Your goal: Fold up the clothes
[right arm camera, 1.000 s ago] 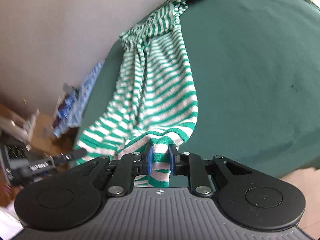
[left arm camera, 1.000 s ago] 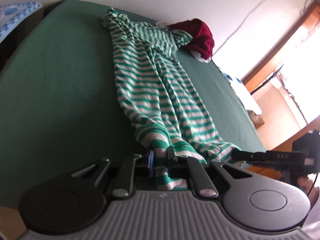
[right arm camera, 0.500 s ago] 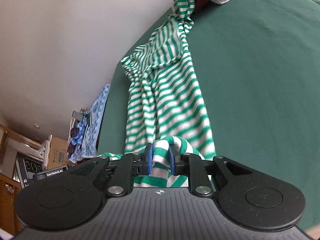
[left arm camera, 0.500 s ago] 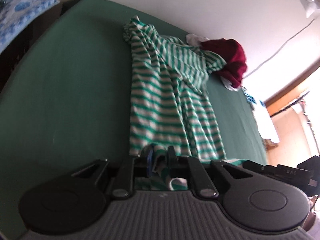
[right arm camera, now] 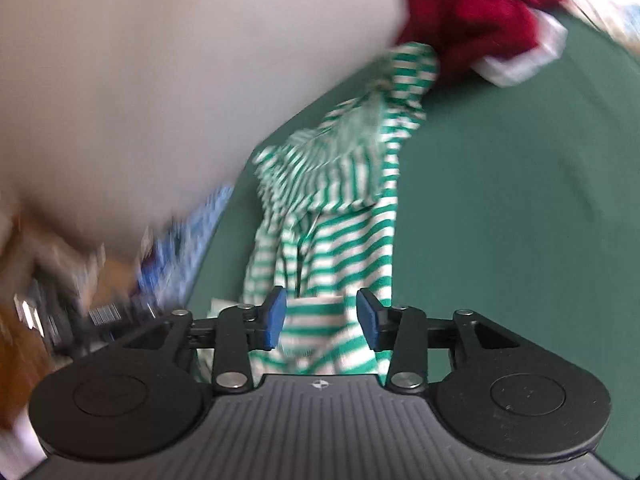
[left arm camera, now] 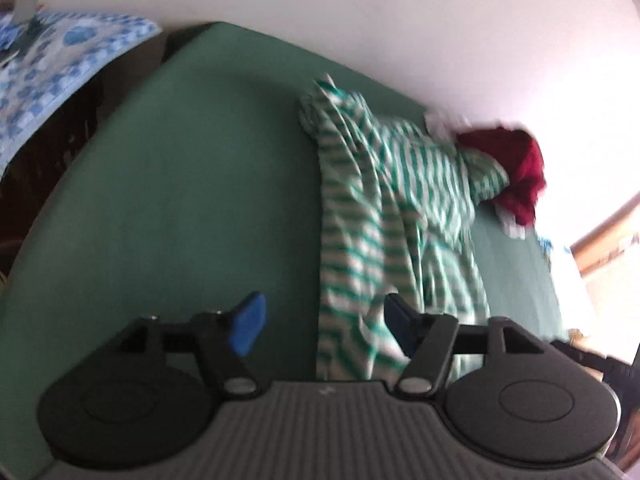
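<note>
Both tongs spread wide, gripping nothing. Left tongs (left arm camera: 324, 324) low over the near hem of the striped shirt (left arm camera: 384, 216), blue pads (left arm camera: 249, 323) apart, one over bare green bed (left arm camera: 180, 200), the other at the cloth's edge. Right tongs (right arm camera: 322, 318) likewise parted, a flap of the striped shirt (right arm camera: 332, 216) lying loose between the pads (right arm camera: 275, 318), whether touching them not clear. Shirt stretched lengthwise across the bed (right arm camera: 520, 200), rumpled and bunched toward the far end beside the wall (left arm camera: 400, 20). Dark red garment (left arm camera: 520, 172) heaped at the shirt's far end, touching it, white trim showing in the right view (right arm camera: 480, 12). Blue patterned cloth (left arm camera: 52, 64) off past the bed's left edge. Both views blurred.
</note>
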